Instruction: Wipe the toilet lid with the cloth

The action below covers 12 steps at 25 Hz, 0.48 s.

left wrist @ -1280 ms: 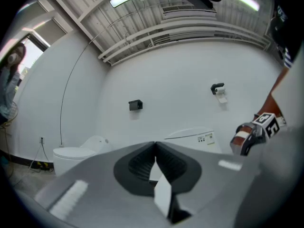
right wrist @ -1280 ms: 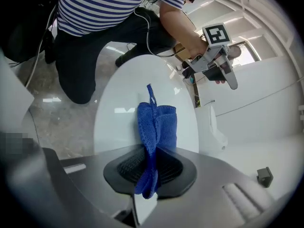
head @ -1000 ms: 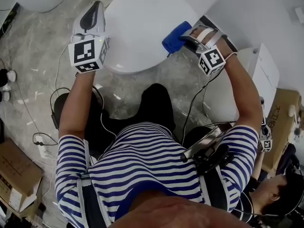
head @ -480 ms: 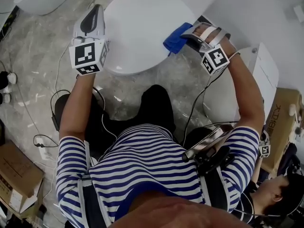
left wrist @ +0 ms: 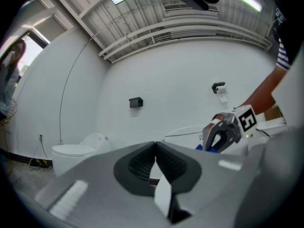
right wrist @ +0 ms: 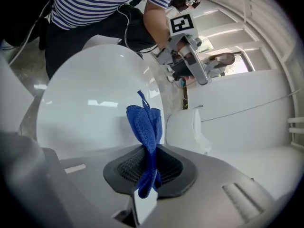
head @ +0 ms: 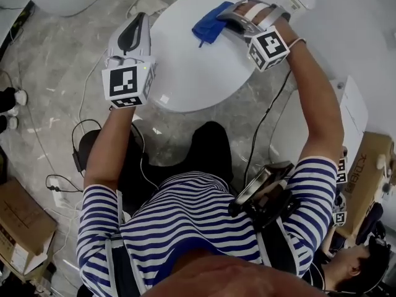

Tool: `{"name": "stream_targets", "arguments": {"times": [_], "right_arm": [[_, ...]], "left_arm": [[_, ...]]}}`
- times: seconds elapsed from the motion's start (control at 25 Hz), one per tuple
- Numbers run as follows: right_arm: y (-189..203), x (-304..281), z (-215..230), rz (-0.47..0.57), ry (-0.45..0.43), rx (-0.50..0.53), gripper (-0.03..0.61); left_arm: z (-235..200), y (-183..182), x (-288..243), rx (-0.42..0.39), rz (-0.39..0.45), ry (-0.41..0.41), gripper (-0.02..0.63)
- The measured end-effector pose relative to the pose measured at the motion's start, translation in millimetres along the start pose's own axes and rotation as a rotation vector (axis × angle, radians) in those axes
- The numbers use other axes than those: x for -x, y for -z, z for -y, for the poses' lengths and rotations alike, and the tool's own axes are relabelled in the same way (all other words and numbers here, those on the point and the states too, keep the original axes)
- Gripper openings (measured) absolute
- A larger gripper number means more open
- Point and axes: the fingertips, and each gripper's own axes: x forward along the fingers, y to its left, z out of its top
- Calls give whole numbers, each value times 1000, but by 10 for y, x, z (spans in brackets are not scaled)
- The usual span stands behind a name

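Note:
The white toilet lid (head: 198, 60) is closed and fills the upper middle of the head view; it also shows in the right gripper view as a broad glossy toilet lid (right wrist: 90, 103). My right gripper (head: 224, 14) is shut on a folded blue cloth (head: 209, 22), which rests on the far part of the lid. In the right gripper view the cloth (right wrist: 146, 127) stands pinched between the jaws (right wrist: 151, 167). My left gripper (head: 131, 34) hovers beside the lid's left edge, shut and holding nothing; its jaws meet in the left gripper view (left wrist: 155, 161).
A second white toilet (left wrist: 78, 153) stands at the left by the wall. Cables (head: 80, 135) lie on the grey marble floor, a cardboard box (head: 21, 224) sits at lower left, and a white cabinet (head: 343, 98) stands right of the toilet. Another person (head: 356, 265) crouches at lower right.
My right gripper has carried the cloth from the lid's near right edge up toward its far part. The left gripper has shifted slightly right and forward beside the lid.

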Motion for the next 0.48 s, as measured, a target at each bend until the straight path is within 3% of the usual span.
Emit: {"name": "stream_targets", "arguments": {"times": [0.48], "right_arm": [[94,-991,578,38,-13,-14,49]], "left_arm": [[-380,31,-56,41,1,-19,3]]}}
